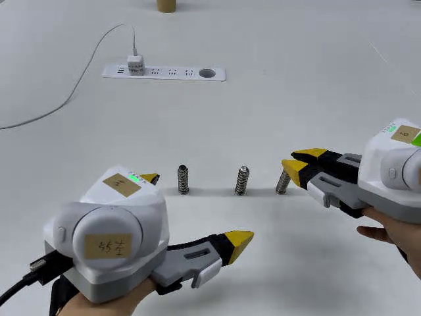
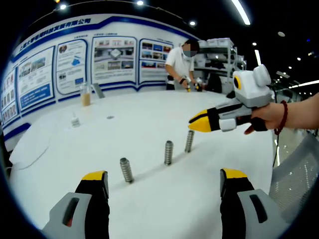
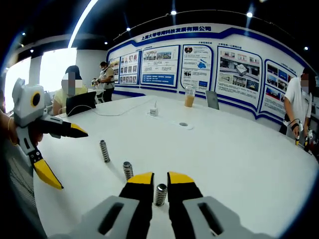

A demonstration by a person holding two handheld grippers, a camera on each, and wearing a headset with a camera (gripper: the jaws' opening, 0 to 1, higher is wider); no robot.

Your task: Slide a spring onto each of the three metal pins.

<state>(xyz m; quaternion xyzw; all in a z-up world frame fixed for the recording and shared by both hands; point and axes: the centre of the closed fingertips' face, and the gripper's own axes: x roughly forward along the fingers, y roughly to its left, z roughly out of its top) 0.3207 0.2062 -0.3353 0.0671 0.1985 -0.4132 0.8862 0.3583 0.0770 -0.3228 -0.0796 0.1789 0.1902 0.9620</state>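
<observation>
Right gripper, jaws narrowly parted, points at the standing right-hand spring just past its tips; left gripper gapes wide.

Three springs, two hand-held grippers, one power strip, one white plug with one cable, one cup

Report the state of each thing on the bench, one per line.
left gripper: open wide, holding nothing
right gripper: jaws narrowly parted, tips at the right spring
left spring: upright
middle spring: standing, tilted slightly
right spring: leaning
charger: plugged into the power strip
</observation>
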